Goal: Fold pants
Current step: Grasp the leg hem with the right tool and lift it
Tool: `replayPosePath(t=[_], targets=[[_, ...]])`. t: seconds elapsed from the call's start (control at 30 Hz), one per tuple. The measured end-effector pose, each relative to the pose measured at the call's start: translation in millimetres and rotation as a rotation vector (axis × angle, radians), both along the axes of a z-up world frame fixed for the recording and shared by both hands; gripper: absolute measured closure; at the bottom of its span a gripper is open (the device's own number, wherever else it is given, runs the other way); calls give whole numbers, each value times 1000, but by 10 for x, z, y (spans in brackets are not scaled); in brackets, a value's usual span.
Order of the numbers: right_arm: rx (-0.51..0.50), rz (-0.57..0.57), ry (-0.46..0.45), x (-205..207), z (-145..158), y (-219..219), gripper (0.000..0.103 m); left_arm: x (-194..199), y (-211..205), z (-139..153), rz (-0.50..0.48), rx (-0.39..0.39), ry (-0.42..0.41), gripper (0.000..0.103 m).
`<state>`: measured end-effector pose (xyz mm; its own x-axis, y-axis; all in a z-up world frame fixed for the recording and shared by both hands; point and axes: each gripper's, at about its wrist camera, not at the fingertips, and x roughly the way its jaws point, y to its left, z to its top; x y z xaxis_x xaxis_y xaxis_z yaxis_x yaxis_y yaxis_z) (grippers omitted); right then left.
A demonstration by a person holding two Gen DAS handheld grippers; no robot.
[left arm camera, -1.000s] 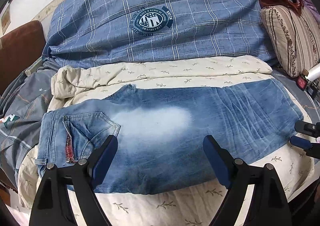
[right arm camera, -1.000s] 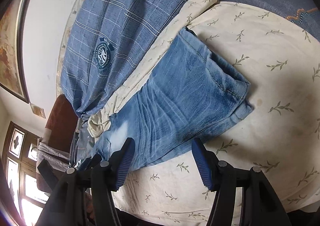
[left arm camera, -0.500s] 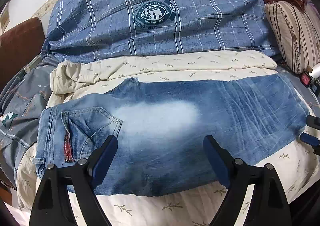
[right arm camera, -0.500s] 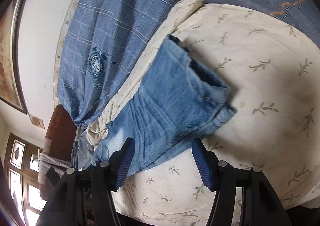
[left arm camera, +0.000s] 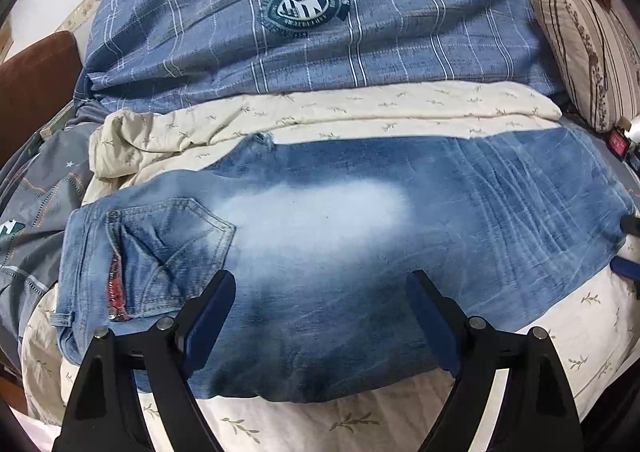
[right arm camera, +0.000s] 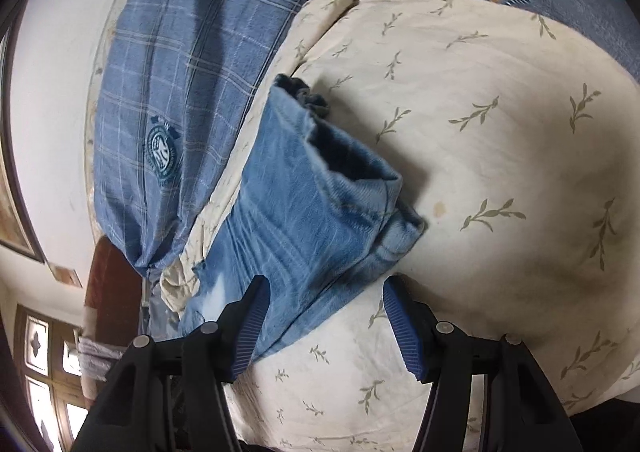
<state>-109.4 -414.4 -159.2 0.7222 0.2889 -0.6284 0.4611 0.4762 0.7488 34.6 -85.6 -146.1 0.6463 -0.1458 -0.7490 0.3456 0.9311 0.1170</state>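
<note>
Both tools lower, jeans (left arm camera: 328,252) nearer, hem (right arm camera: 360,187) lifted

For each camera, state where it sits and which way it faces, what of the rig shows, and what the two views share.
Left wrist: sits on the left gripper, angled down over the seat and thigh of the jeans; its own two open fingers show, and the right gripper's tips at the right edge.
Right wrist: sits on the right gripper, tilted, facing the leg hems of the jeans; its own open fingers show.
Shared: jeans, cream leaf-print sheet, blue plaid quilt.
</note>
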Motion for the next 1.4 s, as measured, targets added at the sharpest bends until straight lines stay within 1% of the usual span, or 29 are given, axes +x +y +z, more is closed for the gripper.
replayPosePath(t=[0.27,0.33,0.4,0.43,0.47,0.53,0.63,0.7,0.73,0.77,0.8,0.9,1.0,1.13,1.23,1.4], targets=[[49,-94,-31,37,-77,-78,41,11,-5,-166,-10,-13,54,15],[44,-113,-35,50,-71,-68,41,11,4,-190,-7,-18,64,15],[18,-129,-32,77,-49,-45,44,7,15,-195,-7,-26,67,15],[-8,-135,-23,96,-36,-31,52,6,15,-190,-8,-27,65,15],[-26,-138,-12,116,-28,-22,65,6,17,-183,-9,-28,62,15],[-57,-149,18,139,-40,-24,78,2,27,-163,-11,-33,57,15],[-79,-157,23,158,-27,-18,84,25,51,-153,-3,-32,54,15],[-151,-144,29,186,41,35,86,49,65,-184,-1,-22,71,15],[-212,-132,29,212,112,97,87,63,67,-213,-2,-12,87,15],[-245,-125,26,213,151,126,88,73,71,-243,-3,-6,103,15],[-285,-120,15,217,210,171,88,78,83,-263,-3,-7,115,15],[-412,-98,-27,229,404,343,88,71,116,-228,-7,-22,117,15],[-515,-43,-84,295,591,588,88,63,180,-146,-6,-46,113,15],[-622,48,-136,415,761,955,88,52,331,12,13,-78,79,15],[-674,112,-160,520,825,1241,88,28,496,127,39,-103,53,15],[-712,228,-185,708,845,1721,88,11,790,255,91,-122,13,15]])
